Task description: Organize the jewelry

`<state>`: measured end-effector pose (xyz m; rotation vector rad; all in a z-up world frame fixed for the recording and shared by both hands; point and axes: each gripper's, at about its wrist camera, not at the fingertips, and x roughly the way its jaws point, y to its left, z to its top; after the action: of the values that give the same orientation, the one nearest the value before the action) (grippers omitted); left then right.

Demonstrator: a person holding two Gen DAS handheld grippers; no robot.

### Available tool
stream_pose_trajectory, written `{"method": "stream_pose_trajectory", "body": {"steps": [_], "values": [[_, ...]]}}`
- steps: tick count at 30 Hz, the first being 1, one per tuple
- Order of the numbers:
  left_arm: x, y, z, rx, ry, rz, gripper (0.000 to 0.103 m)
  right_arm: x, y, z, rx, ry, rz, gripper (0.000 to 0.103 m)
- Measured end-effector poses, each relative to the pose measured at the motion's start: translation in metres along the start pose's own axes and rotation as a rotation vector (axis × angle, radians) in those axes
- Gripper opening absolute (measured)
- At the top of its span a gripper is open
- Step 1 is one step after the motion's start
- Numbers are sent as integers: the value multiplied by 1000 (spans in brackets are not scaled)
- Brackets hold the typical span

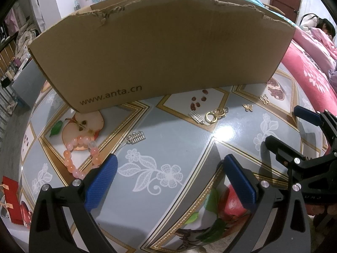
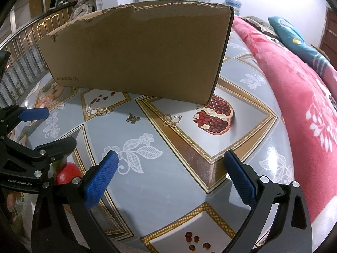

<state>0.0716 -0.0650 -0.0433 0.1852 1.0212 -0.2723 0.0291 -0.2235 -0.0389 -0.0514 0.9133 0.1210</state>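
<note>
A pink bead bracelet (image 1: 82,156) lies on the patterned table (image 1: 179,139), just past my left gripper's left fingertip. Two silver comb-like pieces (image 1: 135,140) (image 1: 197,117), a gold ring cluster (image 1: 214,113) and two gold butterfly charms (image 1: 248,107) (image 1: 264,99) lie in front of the cardboard box (image 1: 160,52). My left gripper (image 1: 169,164) is open and holds nothing. My right gripper (image 2: 170,158) is also open and holds nothing, with a butterfly charm (image 2: 133,118) and a looped gold charm (image 2: 171,120) on the table beyond it. The box's inside is hidden.
The tall box (image 2: 137,52) stands at the back of the table with a torn top edge. A pink flowered blanket (image 2: 305,105) lies along the table's right side. A red bag (image 1: 10,200) sits on the floor at left. A railing (image 2: 25,48) runs behind.
</note>
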Motion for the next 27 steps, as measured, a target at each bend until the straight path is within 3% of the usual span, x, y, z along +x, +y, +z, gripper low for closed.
{"method": "stream_pose_trajectory", "body": {"steps": [18, 27], "values": [[0, 1, 1, -3, 32, 5, 99, -1, 0, 0, 1, 0, -1, 95], [-5, -2, -13, 7, -34, 4, 99, -1, 2, 0, -4, 0, -1, 95]]}}
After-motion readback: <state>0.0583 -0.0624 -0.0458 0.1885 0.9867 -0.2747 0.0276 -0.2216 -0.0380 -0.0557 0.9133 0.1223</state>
